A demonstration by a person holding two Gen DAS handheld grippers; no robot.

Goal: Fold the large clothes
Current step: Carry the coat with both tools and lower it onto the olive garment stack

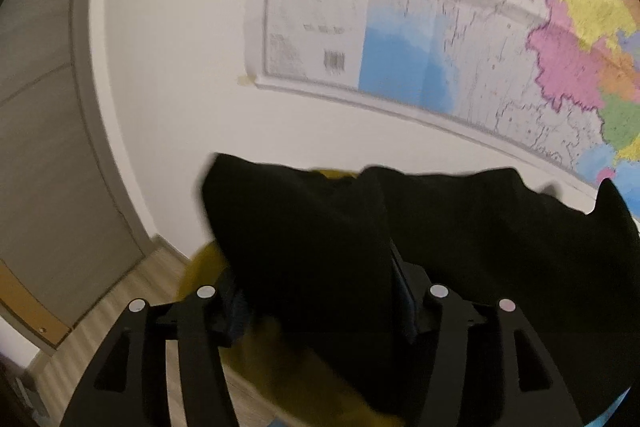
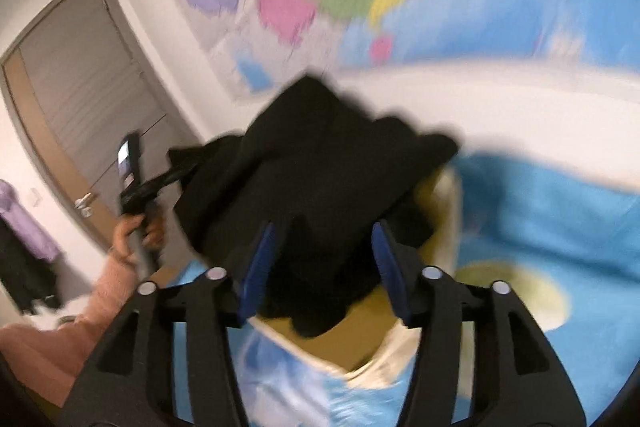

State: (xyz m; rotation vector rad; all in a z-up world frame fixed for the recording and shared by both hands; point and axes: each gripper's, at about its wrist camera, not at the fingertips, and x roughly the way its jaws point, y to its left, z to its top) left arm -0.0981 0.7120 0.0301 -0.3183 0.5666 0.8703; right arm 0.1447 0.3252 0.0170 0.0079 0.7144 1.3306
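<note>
A large black garment point(image 1: 460, 227) hangs bunched in the air in front of the wall, and a yellow thing point(image 1: 200, 267) shows behind it. My left gripper point(image 1: 316, 267) has its jaws wide with the cloth filling the gap and lapping over the right finger. In the right wrist view the same garment point(image 2: 320, 155) rises in a peak over the bed, its lower edge hanging free. My right gripper point(image 2: 324, 227) holds a thick fold between its blue pads point(image 2: 256, 267). At the left, a hand point(image 2: 128, 231) in a pink sleeve holds the left gripper point(image 2: 176, 167) at the garment's end.
A blue printed bed cover point(image 2: 540, 219) lies below, with a cream cushion point(image 2: 444, 211) and a brown patch point(image 2: 340, 343) under the cloth. A coloured wall map point(image 1: 440, 47) hangs behind. A grey door point(image 2: 80, 75) and hanging coats point(image 2: 24, 227) stand at the left, above wood flooring point(image 1: 132, 291).
</note>
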